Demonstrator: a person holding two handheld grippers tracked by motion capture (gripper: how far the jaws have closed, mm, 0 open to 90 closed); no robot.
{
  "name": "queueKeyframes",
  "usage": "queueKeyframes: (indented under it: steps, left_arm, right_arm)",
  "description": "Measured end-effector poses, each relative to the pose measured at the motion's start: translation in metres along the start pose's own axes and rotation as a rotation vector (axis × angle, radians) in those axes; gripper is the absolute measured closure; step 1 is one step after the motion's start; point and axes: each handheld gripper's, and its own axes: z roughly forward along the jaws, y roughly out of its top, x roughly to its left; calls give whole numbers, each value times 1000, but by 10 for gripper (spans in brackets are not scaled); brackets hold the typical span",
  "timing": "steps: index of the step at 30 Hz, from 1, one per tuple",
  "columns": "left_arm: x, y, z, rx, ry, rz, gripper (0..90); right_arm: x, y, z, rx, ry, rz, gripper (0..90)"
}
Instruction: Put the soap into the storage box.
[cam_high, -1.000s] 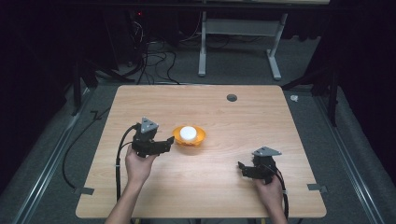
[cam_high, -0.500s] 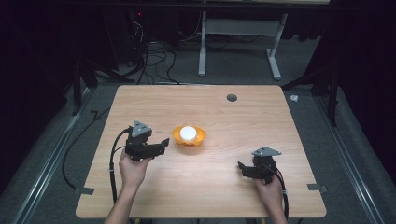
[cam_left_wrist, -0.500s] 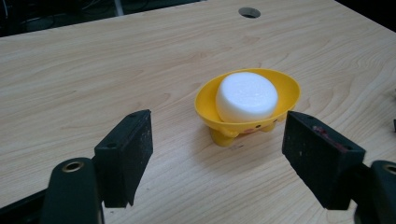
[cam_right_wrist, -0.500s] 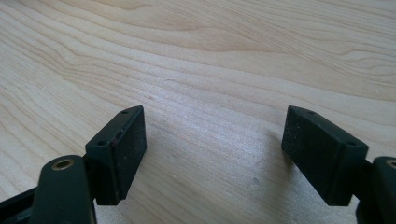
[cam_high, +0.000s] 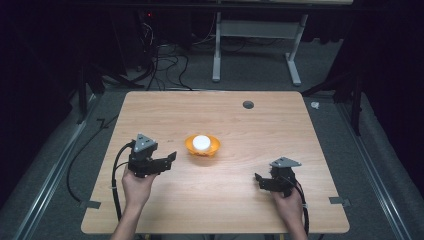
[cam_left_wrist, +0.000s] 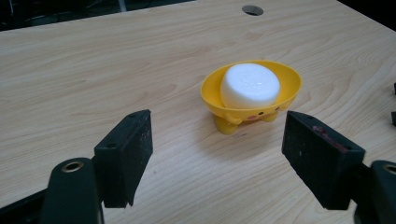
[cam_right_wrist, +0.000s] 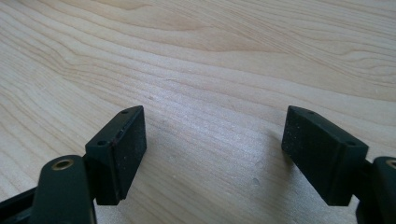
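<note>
Near the middle of the wooden tabletop (cam_high: 250, 130) sits a small yellow dish (cam_high: 202, 146) on stubby feet, cradling a white round bar, probably soap (cam_high: 201, 142), raised clear of the wood by those feet. On the person's left, the left claw (cam_high: 167, 161) is held just beside the dish and aimed toward it, released, its pads (cam_left_wrist: 125, 156) spread wider than the dish, which suggests a grasp around the rim could be intended. Well apart on the right, the right claw (cam_high: 259, 181) hovers low over bare wood, also released and empty, seemingly parked out of the way until needed.
</note>
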Motion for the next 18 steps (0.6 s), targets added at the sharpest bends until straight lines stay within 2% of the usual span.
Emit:
queueKeyframes:
  steps: [18]
  left_arm:
    - [7, -15, -15, -11, 12, -25, 250]
  right_arm:
    - [0, 0, 0, 0, 0, 0, 229]
